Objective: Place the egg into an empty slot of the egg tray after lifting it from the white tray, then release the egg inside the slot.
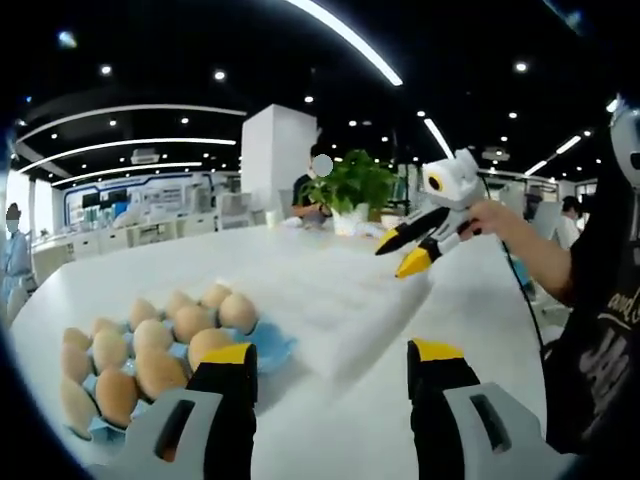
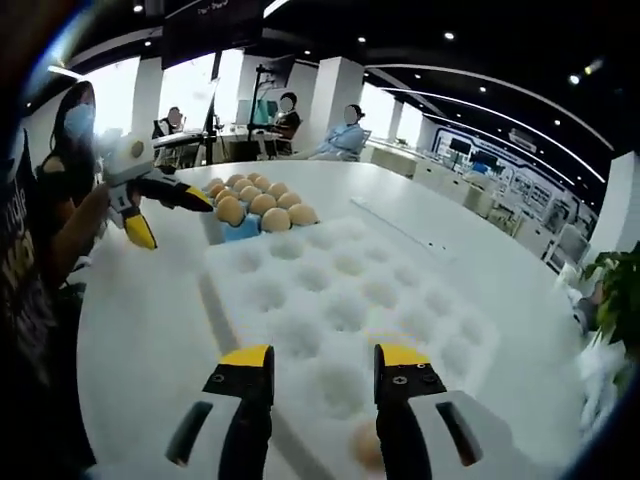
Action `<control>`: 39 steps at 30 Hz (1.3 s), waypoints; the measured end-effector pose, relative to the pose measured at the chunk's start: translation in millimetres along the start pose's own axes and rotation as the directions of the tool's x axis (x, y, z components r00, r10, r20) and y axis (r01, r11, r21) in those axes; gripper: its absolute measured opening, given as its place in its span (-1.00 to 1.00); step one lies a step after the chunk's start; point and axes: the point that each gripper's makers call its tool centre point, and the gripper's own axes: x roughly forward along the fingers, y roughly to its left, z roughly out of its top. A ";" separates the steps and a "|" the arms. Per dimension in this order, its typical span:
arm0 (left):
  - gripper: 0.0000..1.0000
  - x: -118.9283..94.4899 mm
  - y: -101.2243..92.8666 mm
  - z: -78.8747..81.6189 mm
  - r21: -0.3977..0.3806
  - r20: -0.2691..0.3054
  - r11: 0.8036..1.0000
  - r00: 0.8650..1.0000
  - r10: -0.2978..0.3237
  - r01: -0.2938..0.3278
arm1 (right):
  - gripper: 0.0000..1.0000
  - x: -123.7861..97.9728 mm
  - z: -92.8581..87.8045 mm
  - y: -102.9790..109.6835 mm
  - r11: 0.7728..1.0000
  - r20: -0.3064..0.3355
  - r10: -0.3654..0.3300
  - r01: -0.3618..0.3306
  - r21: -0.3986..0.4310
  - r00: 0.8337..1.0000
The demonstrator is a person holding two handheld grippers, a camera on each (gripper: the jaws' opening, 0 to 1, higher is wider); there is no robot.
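Eggs [image 1: 160, 345] in a blue egg tray [image 1: 268, 350] on a white desk [image 1: 330, 440], seen past the left gripper [image 1: 330, 372] in the left gripper view; jaws spread wide, holding nothing, hanging above the desk just beside the blue tray's near corner. White tray [image 1: 340, 300] with rows of round hollows lying next to the blue tray, edge against edge or nearly so. Right gripper [image 1: 407, 250] held in a hand [image 1: 490, 215] above the white tray's far side, yellow tips parted, nothing between them. Potted green plant [image 1: 352, 185] at the desk's far end, office space with ceiling strip lights behind.

Same desk [image 2: 140, 330] from the other side in the right gripper view: right gripper [image 2: 322, 362] raised over the white tray [image 2: 350, 300], jaws apart and empty. One brown egg [image 2: 366, 445] in a hollow at the tray's near edge, low in the view, beside the right-hand jaw and partly hidden by it; touching or not, cannot tell. Blue egg tray [image 2: 240, 232] with its brown eggs [image 2: 262, 203] at the white tray's far corner. Left gripper [image 2: 172, 212] hovering just beside that blue tray, tips open. Seated people in the background.
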 end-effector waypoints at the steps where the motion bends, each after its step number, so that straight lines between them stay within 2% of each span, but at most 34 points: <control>1: 0.24 0.0 -0.3 0.0 0.000 0.000 1.000 1.000 -0.001 0.001 | -0.16 -1.5 -1.7 -2.3 1.000 -0.002 -0.004 0.004 0.002 1.000; 20: 0.24 3.1 -2.2 0.2 -0.001 -0.009 1.000 1.000 -0.004 0.004 | -0.15 -21.4 -23.6 -21.2 0.996 -0.031 -0.073 0.074 0.039 0.997; 24: 0.23 5.6 -8.3 2.6 0.001 -0.008 1.000 1.000 -0.011 0.011 | -0.15 -25.0 -33.2 -30.1 0.993 -0.061 -0.102 0.105 0.046 0.993; 32: 0.23 5.8 -7.4 4.6 -0.004 -0.008 1.000 1.000 -0.007 0.007 | -0.13 -27.6 -36.7 -32.8 0.991 -0.045 -0.086 0.090 0.099 0.995; 36: 0.23 7.1 -9.2 4.9 -0.005 -0.011 1.000 1.000 -0.010 0.010 | -0.14 -28.3 -41.4 -34.1 0.981 -0.022 -0.059 0.062 0.182 0.998; 39: 0.23 7.4 -9.1 5.0 -0.007 -0.011 1.000 1.000 -0.011 0.011 | -0.14 -28.9 -42.9 -36.6 0.978 -0.007 -0.056 0.057 0.199 0.998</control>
